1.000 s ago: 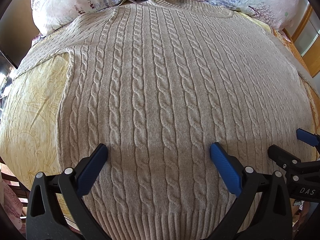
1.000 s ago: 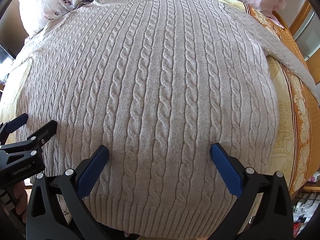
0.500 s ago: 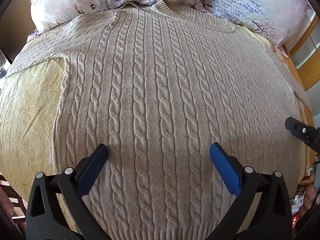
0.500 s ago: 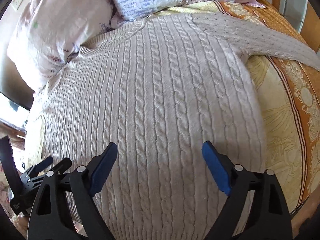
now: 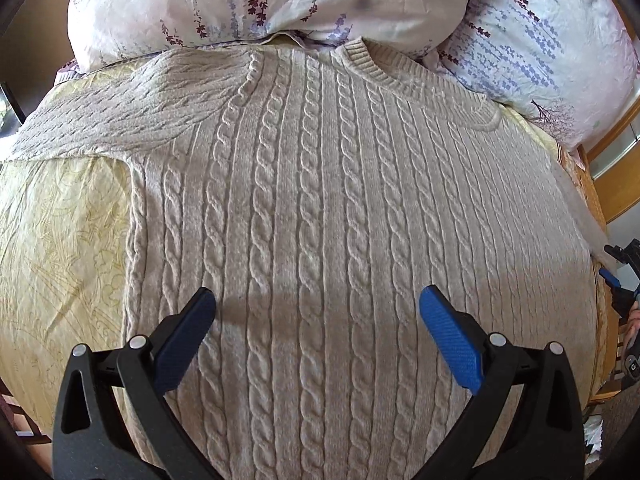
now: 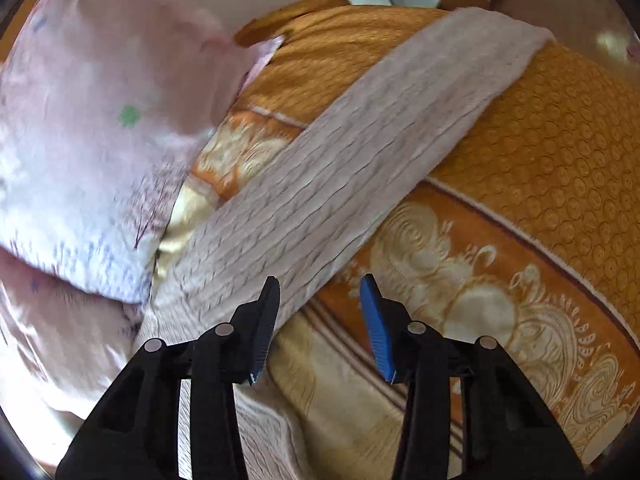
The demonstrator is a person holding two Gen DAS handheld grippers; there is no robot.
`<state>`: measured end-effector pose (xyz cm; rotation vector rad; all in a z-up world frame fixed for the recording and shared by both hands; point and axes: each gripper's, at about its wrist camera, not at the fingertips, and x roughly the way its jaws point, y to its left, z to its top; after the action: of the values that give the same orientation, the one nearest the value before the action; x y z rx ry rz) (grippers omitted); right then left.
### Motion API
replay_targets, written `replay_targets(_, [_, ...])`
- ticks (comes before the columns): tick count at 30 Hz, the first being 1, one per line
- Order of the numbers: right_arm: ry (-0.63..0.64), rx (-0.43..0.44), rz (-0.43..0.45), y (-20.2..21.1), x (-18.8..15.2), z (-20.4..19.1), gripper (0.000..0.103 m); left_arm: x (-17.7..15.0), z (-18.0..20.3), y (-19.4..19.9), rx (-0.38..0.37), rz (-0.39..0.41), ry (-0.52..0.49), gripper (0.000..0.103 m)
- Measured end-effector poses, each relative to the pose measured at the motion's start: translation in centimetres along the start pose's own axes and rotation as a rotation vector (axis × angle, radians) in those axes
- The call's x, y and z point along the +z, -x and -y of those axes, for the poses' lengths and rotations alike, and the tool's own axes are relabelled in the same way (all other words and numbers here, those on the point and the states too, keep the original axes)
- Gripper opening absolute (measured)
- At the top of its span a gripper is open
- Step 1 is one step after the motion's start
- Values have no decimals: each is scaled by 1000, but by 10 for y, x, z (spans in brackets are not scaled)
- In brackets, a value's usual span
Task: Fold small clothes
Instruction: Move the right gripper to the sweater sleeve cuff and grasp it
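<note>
A beige cable-knit sweater lies flat, front up, on the bed, collar toward the pillows. My left gripper hovers open over its lower body with only knit below the wide-apart pads. The sweater's right sleeve stretches diagonally across the orange bedspread toward the bed's edge. My right gripper is above the near part of that sleeve, by its lower edge. Its jaws are closing, with a gap still between the pads and no cloth pinched. The right gripper also shows at the right edge of the left wrist view.
Two floral pillows lie behind the collar. A pale yellow sheet is bare left of the sweater. The orange patterned bedspread covers the right side, with a wooden bed frame and a pillow nearby.
The right gripper swung from over the sweater's body to its right sleeve, rolled, and its jaws narrowed. The left gripper drifted a little left along the hem area, still open.
</note>
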<state>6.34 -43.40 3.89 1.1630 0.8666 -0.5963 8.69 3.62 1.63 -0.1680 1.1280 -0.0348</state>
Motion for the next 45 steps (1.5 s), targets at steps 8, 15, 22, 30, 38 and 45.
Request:
replay_targets(8, [-119,35,49,-5,28,24,32,16,0,-13,-6,-3,5,101])
replay_targets(15, [-162,45,105,-4,37,38,16,22,2,-19,5,-5,-4,101])
replay_targets(22, [-79,143,194,10,36,27,10,26,6,-25,42,-14,-34,101])
replay_targets(30, [223,479,159,45,10,-50,10,28,5,-26,38,-6,-31,101])
replay_targets(38, [646,473,-227,-19,-116,-141,10,29,3,-25,18,1,-20,101])
replay_targets(45, [631,350,-356,-58,-141,-135,15,28,-2,-23,-4,10,-7,101])
